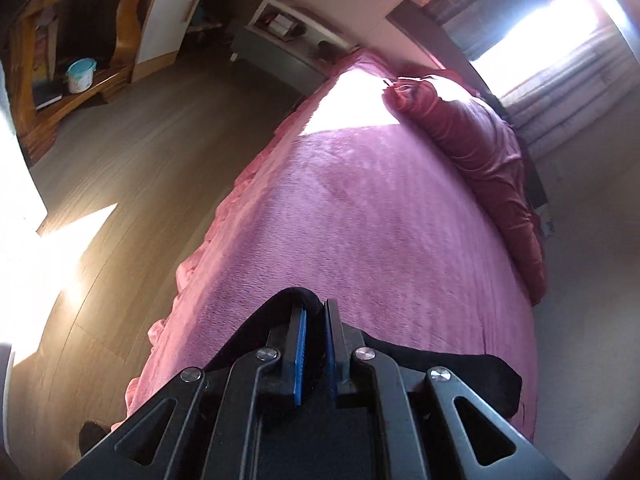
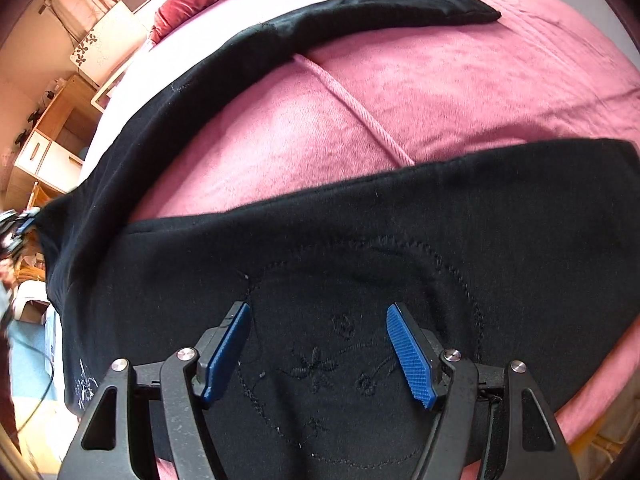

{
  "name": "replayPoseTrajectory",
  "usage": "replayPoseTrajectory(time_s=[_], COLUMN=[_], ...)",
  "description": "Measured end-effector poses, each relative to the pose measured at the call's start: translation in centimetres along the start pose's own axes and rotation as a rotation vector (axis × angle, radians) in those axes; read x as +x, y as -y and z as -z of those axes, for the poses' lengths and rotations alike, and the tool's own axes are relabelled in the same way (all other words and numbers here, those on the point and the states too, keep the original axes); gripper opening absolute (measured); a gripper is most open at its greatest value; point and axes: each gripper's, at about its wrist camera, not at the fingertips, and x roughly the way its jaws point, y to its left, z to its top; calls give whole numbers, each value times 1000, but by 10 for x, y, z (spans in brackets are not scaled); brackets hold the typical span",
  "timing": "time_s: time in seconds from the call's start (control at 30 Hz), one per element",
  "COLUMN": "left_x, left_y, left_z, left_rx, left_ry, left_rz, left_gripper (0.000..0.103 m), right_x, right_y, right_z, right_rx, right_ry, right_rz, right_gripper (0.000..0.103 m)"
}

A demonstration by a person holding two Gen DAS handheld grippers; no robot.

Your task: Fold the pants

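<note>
Black pants (image 2: 400, 240) lie spread on a pink blanket (image 2: 440, 92), one leg (image 2: 360, 16) stretching to the far right, the seat with an embroidered pocket close below my right gripper (image 2: 320, 312). The right gripper is open, hovering over the pocket, holding nothing. My left gripper (image 1: 316, 312) is shut on a fold of the black pants (image 1: 460, 372) near the bed's edge; it also shows at the far left of the right wrist view (image 2: 20, 228), holding the waist end lifted.
The bed's pink blanket (image 1: 380, 220) fills most of both views. A red rolled quilt (image 1: 480, 152) lies along the far side. Wooden floor (image 1: 140, 168) and a wooden shelf (image 1: 80, 60) are left of the bed. A pink cord (image 2: 360, 116) crosses the blanket between the legs.
</note>
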Motion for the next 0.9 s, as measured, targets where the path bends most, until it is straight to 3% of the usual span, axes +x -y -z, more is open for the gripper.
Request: replayPoseTrajectory(time_s=[0.17,0.33,0.6,0.73,0.9], left_x=[-85,-144,-174,-173,-171], left_y=[40,45,36,30,25], left_z=[56,129,218,233,235], left_rx=[186,261,353,346,331], left_ry=[40,-2,-121,-147,-169], left_rz=[249,403,424,428,423], left_gripper=[7,7,6,6,6], right_x=[-4,-6,-4,5,28], right_y=[1,0,-33,-51,-75], right_z=[-21,-51,-124,-170,-228], right_rx=[23,58,84,141,180], right_ry=[39,67,89,106,97], right_rz=[-46,-120,-254,-290,-257], right_gripper=[71,70,56,51,42])
